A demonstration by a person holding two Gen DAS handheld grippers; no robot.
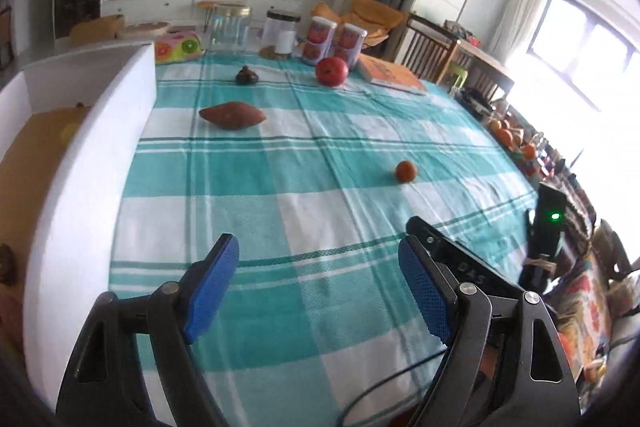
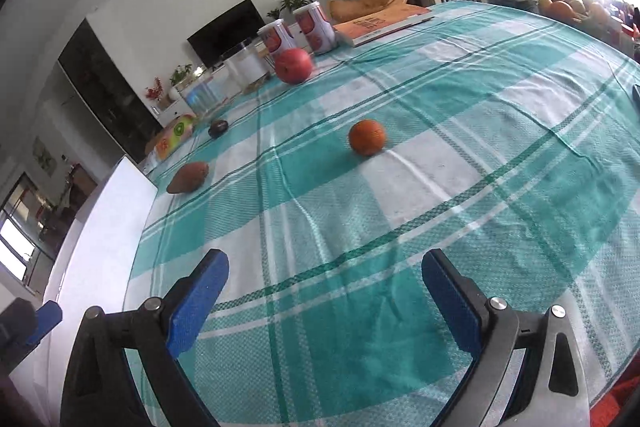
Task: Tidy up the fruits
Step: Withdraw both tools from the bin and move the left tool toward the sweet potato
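Note:
On the teal checked tablecloth [image 1: 280,187] lie a small orange [image 1: 406,171], a red apple [image 1: 331,71], a brown sweet potato [image 1: 232,115] and a small dark fruit [image 1: 246,75]. In the right wrist view the orange [image 2: 367,137] is nearest, with the apple [image 2: 293,65], sweet potato [image 2: 189,177] and dark fruit [image 2: 218,128] farther off. My left gripper [image 1: 320,267] is open and empty above the near cloth. My right gripper [image 2: 324,279] is open and empty, short of the orange. A white box [image 1: 80,179] stands at the left edge.
At the far edge stand two printed canisters [image 1: 336,41], a clear jar [image 1: 230,27], a white jar [image 1: 282,33], a fruit-patterned box [image 1: 178,47] and an orange book [image 1: 394,73]. A dish of oranges [image 1: 508,135] sits at the right side. A black device with a green light [image 1: 550,223] stands right.

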